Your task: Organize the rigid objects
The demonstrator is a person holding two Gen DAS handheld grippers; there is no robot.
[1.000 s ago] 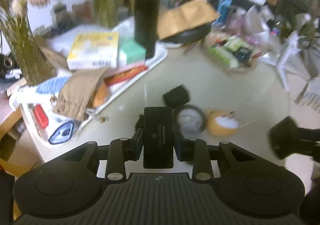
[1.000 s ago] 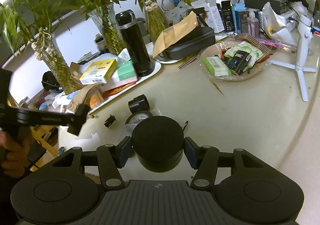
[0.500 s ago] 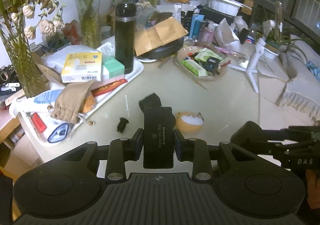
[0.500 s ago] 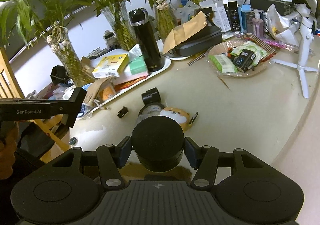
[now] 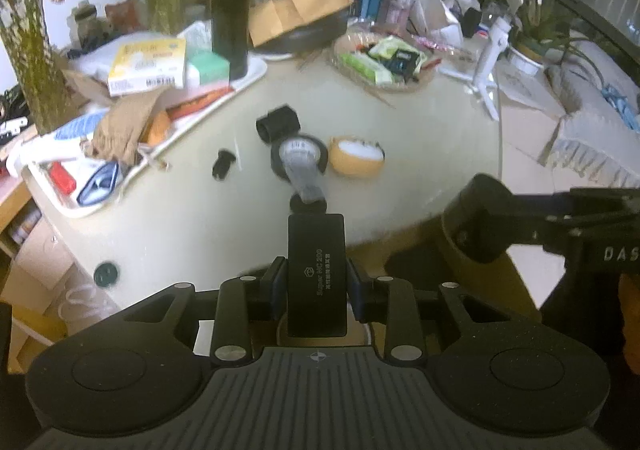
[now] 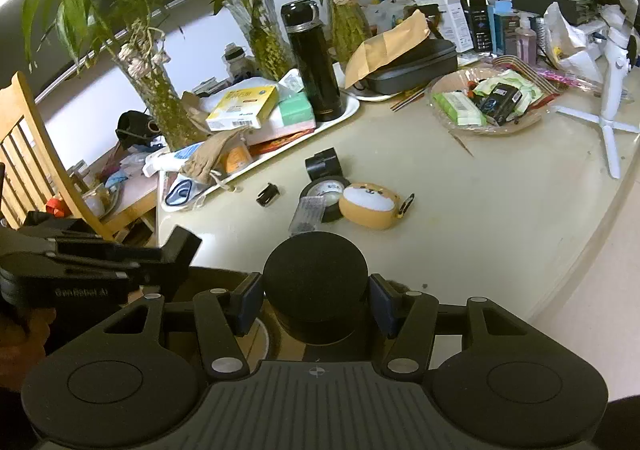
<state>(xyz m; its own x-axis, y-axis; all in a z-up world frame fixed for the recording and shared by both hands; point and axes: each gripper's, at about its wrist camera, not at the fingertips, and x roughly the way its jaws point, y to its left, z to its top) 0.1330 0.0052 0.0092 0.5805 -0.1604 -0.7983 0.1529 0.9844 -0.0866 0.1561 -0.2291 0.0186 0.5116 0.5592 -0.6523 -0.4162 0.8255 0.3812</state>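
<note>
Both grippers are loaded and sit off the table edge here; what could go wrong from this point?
1. The left gripper pinches the flat black block only low on its sides; most of it stands proud, so it might tilt or slip out.
2. The right gripper squeezes a round black cylinder, a curved shape that could roll loose.
3. Both sit past the table edge, so a dropped item would probably miss it.

Round beige worktop [image 6: 500, 210] under cool light. White wall [image 6: 200, 34] behind. Wooden chair [image 6: 36, 154] at left. Pale tiled floor [image 5: 528, 170] right, fringed rug [image 5: 600, 146] beyond.
</note>
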